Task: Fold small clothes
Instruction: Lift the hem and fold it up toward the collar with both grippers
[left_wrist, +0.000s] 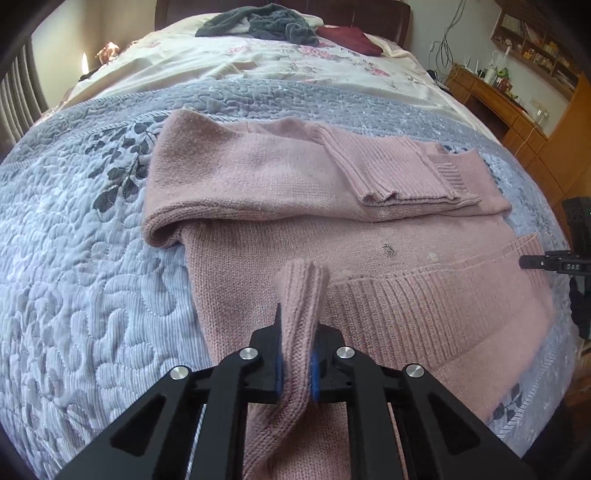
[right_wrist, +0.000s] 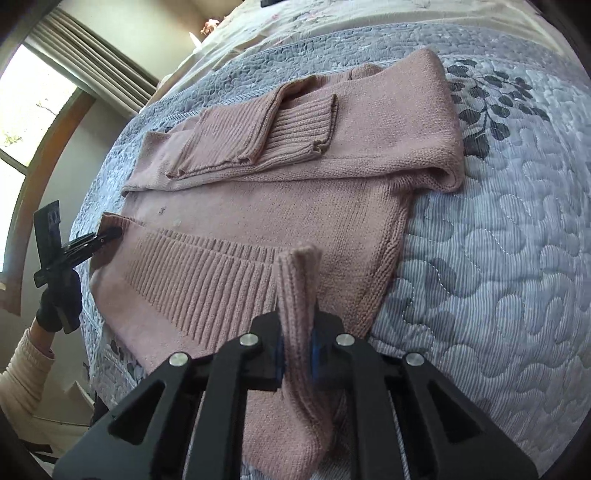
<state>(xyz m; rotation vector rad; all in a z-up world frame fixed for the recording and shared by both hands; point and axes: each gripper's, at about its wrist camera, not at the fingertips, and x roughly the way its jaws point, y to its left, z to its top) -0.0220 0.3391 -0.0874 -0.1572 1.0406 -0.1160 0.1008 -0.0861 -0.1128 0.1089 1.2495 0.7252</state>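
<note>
On grey quilted bedspread (left_wrist: 74, 295): pink knit sweater (left_wrist: 277, 166) lying flat, partly folded, sleeves laid across body. Left gripper (left_wrist: 295, 354) pinching ribbed hem (left_wrist: 424, 295) fold; right gripper (right_wrist: 297, 350) likewise clamped on hem. Pinched knit hiding blue pads. Sweater's near edge cut off behind grippers. Dark clothes (left_wrist: 258, 22) heaped near headboard, indistinct.

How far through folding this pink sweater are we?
Partway. Done: the far part of the pink sweater is folded over, with both sleeves laid on top. In hand: the left tongs and right tongs are each shut on the ribbed hem, at opposite ends. Left: the near half lies flat on the quilt, not yet folded.
</note>
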